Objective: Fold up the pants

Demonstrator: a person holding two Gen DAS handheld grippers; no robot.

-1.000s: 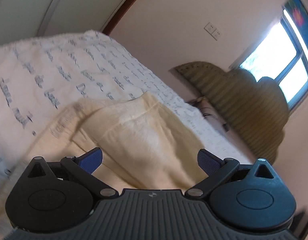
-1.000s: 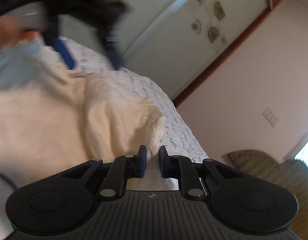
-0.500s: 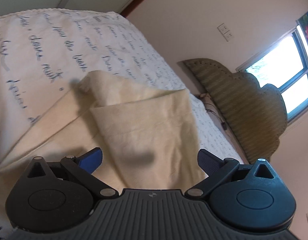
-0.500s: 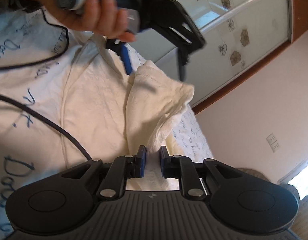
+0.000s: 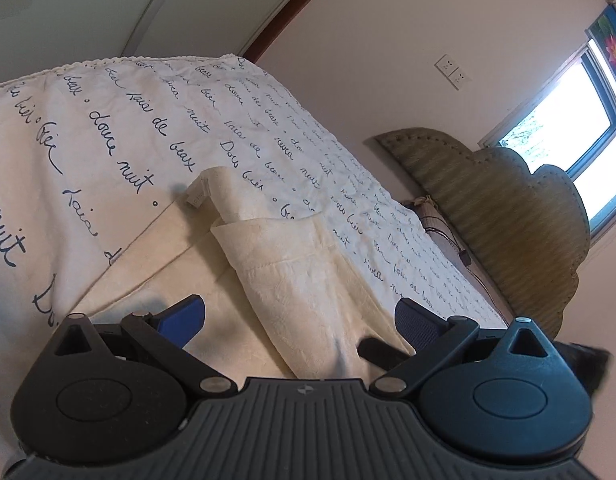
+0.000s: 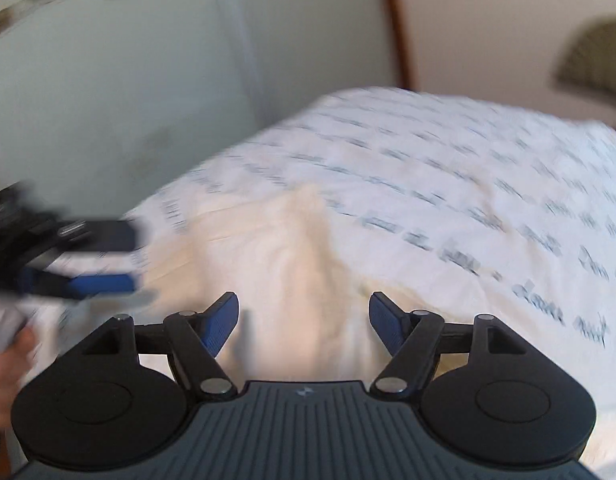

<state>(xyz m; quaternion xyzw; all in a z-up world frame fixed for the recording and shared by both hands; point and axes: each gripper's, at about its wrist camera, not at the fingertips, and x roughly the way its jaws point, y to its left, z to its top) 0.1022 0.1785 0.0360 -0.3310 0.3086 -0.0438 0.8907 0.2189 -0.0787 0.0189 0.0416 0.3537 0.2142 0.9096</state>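
Note:
Cream pants (image 5: 292,280) lie folded on the bed, one layer turned over another, with a small white label at the far corner. My left gripper (image 5: 300,320) is open just above the near part of the pants and holds nothing. In the blurred right wrist view the pants (image 6: 292,264) lie flat ahead. My right gripper (image 6: 304,320) is open over them and empty. The left gripper (image 6: 84,256) also shows at the left edge of that view.
The bed has a white cover with dark handwriting (image 5: 120,148). A padded olive headboard (image 5: 503,216) stands at the right under a window (image 5: 579,120). A pale wardrobe with sliding doors (image 6: 128,80) stands beyond the bed's far edge.
My right gripper has opened and let go of the pants, and it swung round to face the bed. The pants now lie flat. My left gripper stayed open and dropped closer to the cloth.

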